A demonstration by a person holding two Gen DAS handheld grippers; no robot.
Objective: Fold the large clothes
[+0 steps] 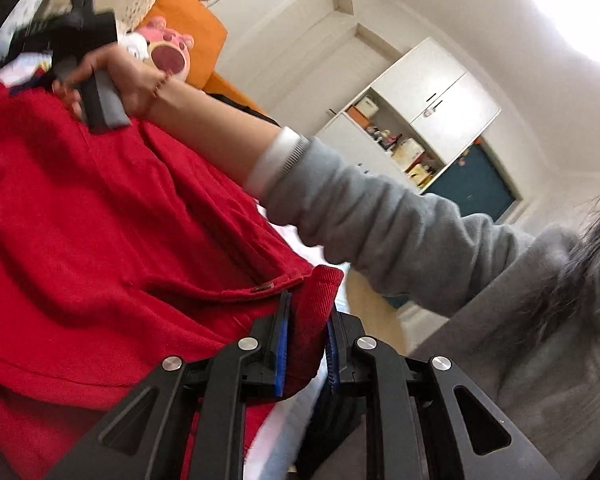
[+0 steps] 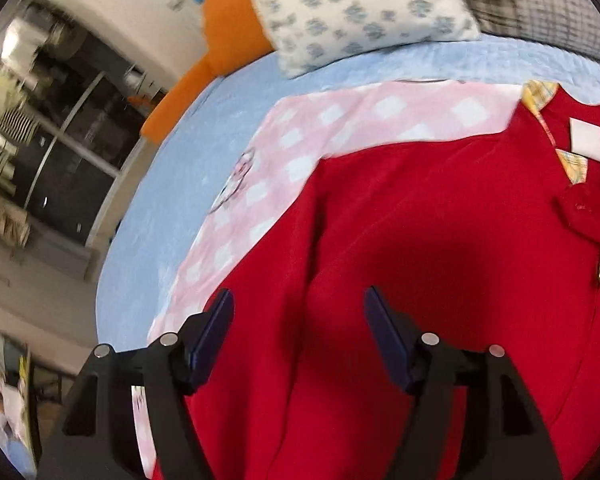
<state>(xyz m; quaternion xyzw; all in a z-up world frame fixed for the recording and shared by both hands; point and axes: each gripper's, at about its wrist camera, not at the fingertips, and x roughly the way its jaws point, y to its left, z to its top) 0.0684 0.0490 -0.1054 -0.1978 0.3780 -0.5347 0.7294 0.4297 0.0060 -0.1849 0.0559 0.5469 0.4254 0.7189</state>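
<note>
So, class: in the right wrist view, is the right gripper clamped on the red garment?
No: the right gripper stands open above the red garment.

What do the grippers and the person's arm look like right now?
Both the left gripper and the right gripper are black linkage frames with silver pivot bolts and blue finger pads. The right arm wears a grey sleeve over a white cuff, plus a thin bracelet.
</note>
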